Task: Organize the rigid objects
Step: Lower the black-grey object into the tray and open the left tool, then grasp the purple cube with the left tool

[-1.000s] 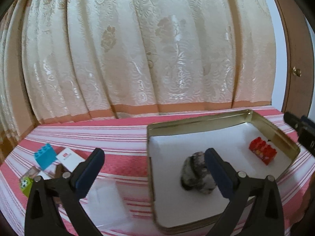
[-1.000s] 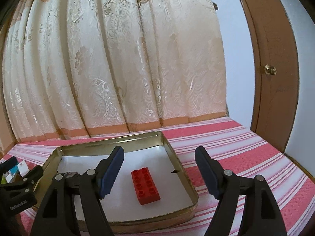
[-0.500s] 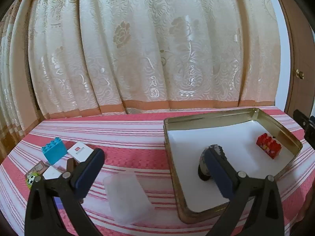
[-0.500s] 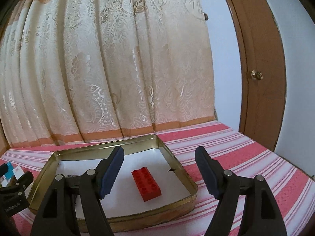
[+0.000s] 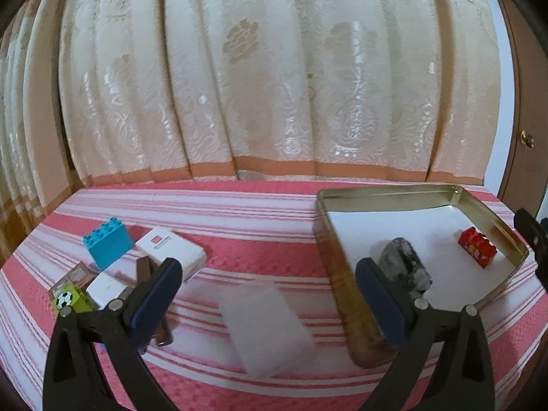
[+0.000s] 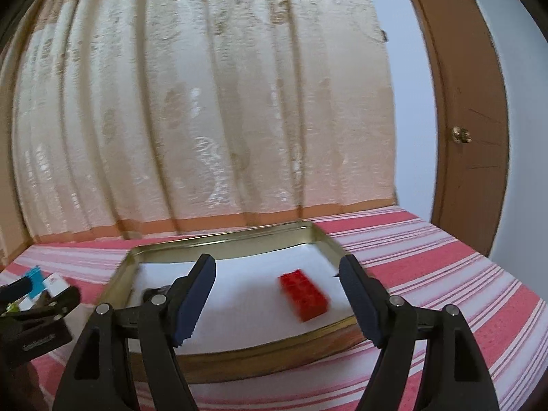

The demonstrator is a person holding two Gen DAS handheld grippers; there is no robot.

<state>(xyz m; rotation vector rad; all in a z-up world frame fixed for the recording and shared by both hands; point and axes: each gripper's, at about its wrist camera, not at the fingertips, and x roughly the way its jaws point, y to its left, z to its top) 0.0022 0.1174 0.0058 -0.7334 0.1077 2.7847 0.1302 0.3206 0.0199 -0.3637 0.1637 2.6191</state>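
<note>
A gold metal tin [image 5: 328, 239] [image 6: 239, 346] lined with white holds a red brick [image 5: 477, 251] [image 6: 303, 294] and a grey speckled stone [image 5: 406, 270]. Left of the tin on the striped cloth lie a blue brick [image 5: 108, 246], a white box with a red square [image 5: 173, 251], a small white block [image 5: 106, 287], a green cube with a football [image 5: 70, 299] and a translucent plastic case [image 5: 265, 328]. My left gripper [image 5: 265, 298] is open above the case. My right gripper [image 6: 277, 298] is open over the tin's near rim, with nothing between its fingers.
A cream patterned curtain [image 5: 274, 85] hangs behind the pink-and-white striped surface [image 5: 239, 212]. A brown wooden door with a brass knob [image 6: 460, 134] stands at the right. The left gripper's body [image 6: 37, 318] shows at the left edge of the right wrist view.
Both views have swung left: the tin slid rightward in the left wrist view, bringing the loose items and the plastic case nearer centre. The red brick shifted right in the right wrist view.
</note>
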